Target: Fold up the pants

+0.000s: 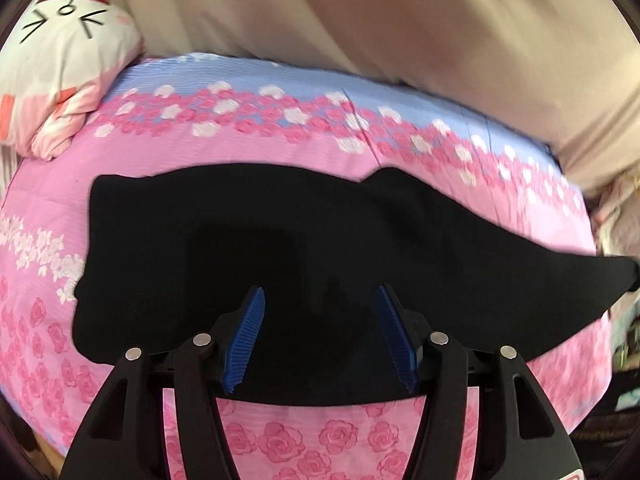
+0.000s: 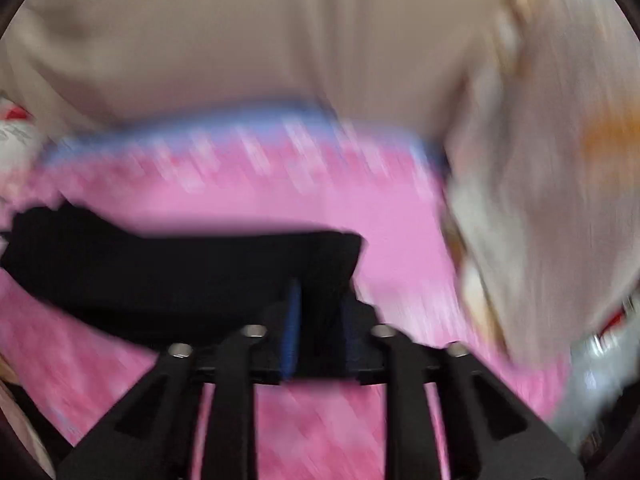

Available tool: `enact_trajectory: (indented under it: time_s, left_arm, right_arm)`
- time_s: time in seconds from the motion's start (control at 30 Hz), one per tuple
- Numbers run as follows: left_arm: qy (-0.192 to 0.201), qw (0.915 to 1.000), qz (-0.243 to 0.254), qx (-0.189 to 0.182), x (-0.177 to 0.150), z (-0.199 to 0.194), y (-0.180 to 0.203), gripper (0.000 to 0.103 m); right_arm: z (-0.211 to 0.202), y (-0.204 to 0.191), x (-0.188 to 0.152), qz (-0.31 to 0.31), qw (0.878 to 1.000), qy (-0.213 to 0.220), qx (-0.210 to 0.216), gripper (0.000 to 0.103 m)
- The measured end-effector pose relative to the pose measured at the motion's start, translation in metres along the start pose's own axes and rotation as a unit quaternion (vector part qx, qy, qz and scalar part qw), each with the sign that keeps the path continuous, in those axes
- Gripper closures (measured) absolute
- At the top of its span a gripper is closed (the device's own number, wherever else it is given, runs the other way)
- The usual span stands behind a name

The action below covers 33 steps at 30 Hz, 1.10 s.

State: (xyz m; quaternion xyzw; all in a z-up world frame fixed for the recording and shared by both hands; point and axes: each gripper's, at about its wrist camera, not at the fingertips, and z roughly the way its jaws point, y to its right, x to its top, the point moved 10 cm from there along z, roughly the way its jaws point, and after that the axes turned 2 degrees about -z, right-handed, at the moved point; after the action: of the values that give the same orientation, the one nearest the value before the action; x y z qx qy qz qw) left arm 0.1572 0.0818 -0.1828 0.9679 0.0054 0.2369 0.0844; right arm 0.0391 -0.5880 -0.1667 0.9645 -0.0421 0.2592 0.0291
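On the bed, left wrist view: black pants lie flat across the pink rose bedspread, long axis running left to right, looks already doubled leg on leg, one end tapering off to the right edge. My left claw is spread wide, blue pads apart with nothing pinched between them, hovering over the near edge of the fabric around the middle. Cat-print pillow sits at the far left corner, beige curtain behind the bed. Right wrist view, heavily motion-blurred: same pants reach in from the left and end near my right claw. Its pads sit close together with dark cloth between them, so I judge it clenched on the pants end, though blur makes this shaky. Step, as I read it: mid-fold, right side carrying one end over. Next move calls for bringing that end across to meet the other, edges lined up, left claw pinning or pinching the near edge so the layers don't slide.
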Motion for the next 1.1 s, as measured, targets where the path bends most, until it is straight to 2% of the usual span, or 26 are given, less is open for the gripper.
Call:
enact_trajectory:
  time_s: [0.03,0.1,0.13,0.2,0.23,0.27,0.3,0.33,0.37,0.43,0.5,0.53,0.57,0.6,0.63,0.73,0.77,0.8,0.83,0.87,0.9,0.93,0.97,1.0,1.03,1.1]
  left_arm:
    - [-0.008,0.9999,0.003,0.007,-0.005,0.005,0.002,0.046]
    - [-0.029,0.9996,0.004,0.005,-0.015,0.014,0.007,0.046]
    - [-0.032,0.9994,0.008,0.008,-0.018,0.016,0.009,0.046]
    - [-0.041,0.9988,0.021,0.017,-0.025,0.022,0.013,0.046]
    - [-0.045,0.9984,0.026,0.023,-0.027,0.026,0.015,0.046]
    - [-0.049,0.9981,0.030,0.021,-0.028,0.030,0.020,0.046]
    - [-0.051,0.9980,0.032,0.021,-0.029,0.033,0.022,0.046]
    - [-0.053,0.9977,0.035,0.024,-0.029,0.035,0.025,0.046]
    - [-0.054,0.9977,0.036,0.022,-0.029,0.037,0.028,0.046]
    - [-0.052,0.9977,0.038,0.019,-0.028,0.040,0.037,0.046]
    - [-0.052,0.9977,0.041,0.016,-0.028,0.041,0.044,0.046]
    - [-0.053,0.9974,0.044,0.020,-0.029,0.042,0.046,0.043]
    - [-0.052,0.9972,0.047,0.025,-0.029,0.043,0.047,0.042]
    - [-0.051,0.9971,0.048,0.029,-0.029,0.043,0.046,0.042]
    - [-0.051,0.9970,0.048,0.034,-0.029,0.043,0.044,0.042]
    - [-0.048,0.9971,0.040,0.043,-0.031,0.040,0.033,0.042]
    - [-0.047,0.9970,0.037,0.048,-0.032,0.041,0.028,0.042]
    - [-0.046,0.9970,0.031,0.054,-0.034,0.042,0.022,0.042]
    - [-0.048,0.9968,0.022,0.059,-0.036,0.044,0.016,0.042]
    - [-0.051,0.9967,0.016,0.061,-0.038,0.046,0.012,0.042]
    - [-0.054,0.9962,0.009,0.069,-0.039,0.047,0.004,0.042]
    - [-0.053,0.9956,0.004,0.077,-0.039,0.045,-0.003,0.042]
    - [-0.050,0.9952,0.001,0.083,-0.039,0.043,-0.011,0.042]
    - [-0.046,0.9948,-0.006,0.091,-0.039,0.039,-0.023,0.042]
    - [-0.042,0.9945,-0.014,0.095,-0.039,0.036,-0.034,0.041]
    - [-0.033,0.9928,-0.031,0.111,-0.038,0.028,-0.060,0.041]
  right_arm:
    - [0.024,0.020,-0.040,0.023,0.997,-0.066,-0.029,0.067]
    - [0.039,0.041,-0.089,0.063,0.989,-0.120,-0.055,0.067]
    - [0.034,0.045,-0.093,0.087,0.989,-0.107,-0.055,0.067]
    - [0.018,0.045,-0.081,0.157,0.986,-0.044,-0.023,0.066]
    - [0.014,0.043,-0.073,0.175,0.984,-0.028,-0.008,0.060]
    - [0.010,0.036,-0.054,0.195,0.981,-0.004,0.019,0.035]
    - [0.009,0.033,-0.043,0.196,0.980,0.004,0.024,0.012]
    - [0.013,0.029,-0.027,0.187,0.982,0.011,0.021,0.011]
    - [0.024,0.021,-0.011,0.167,0.986,0.010,0.027,0.012]
    - [0.051,0.009,0.008,0.136,0.990,-0.009,0.035,0.028]
    - [0.082,-0.004,0.019,0.103,0.993,-0.044,0.043,0.067]
    - [0.095,-0.011,0.014,0.087,0.993,-0.074,0.044,0.083]
    - [0.105,-0.021,0.012,0.049,0.994,-0.094,0.035,0.086]
    - [0.102,-0.024,0.013,0.027,0.995,-0.088,0.024,0.095]
    - [0.094,-0.027,0.022,0.009,0.997,-0.080,0.015,0.095]
    - [0.048,-0.016,0.067,-0.005,0.999,0.015,-0.029,0.096]
    - [0.043,-0.011,0.075,-0.018,0.998,0.031,-0.050,0.094]
    - [0.058,-0.005,0.070,-0.044,0.996,0.013,-0.077,0.086]
    - [0.079,0.000,0.053,-0.050,0.995,-0.034,-0.084,0.079]
    - [0.103,0.007,0.030,-0.053,0.989,-0.101,-0.100,0.081]
    - [0.105,0.017,0.022,-0.054,0.983,-0.106,-0.137,0.080]
    - [0.092,0.019,0.030,-0.032,0.985,-0.081,-0.150,0.080]
    - [0.064,0.016,0.049,0.020,0.986,-0.033,-0.160,0.077]
    - [0.044,0.003,0.062,0.041,0.988,0.002,-0.150,0.077]
    - [0.024,-0.033,0.081,0.037,0.992,0.038,-0.110,0.077]
    - [0.016,-0.118,0.106,-0.006,0.998,0.051,-0.022,0.076]
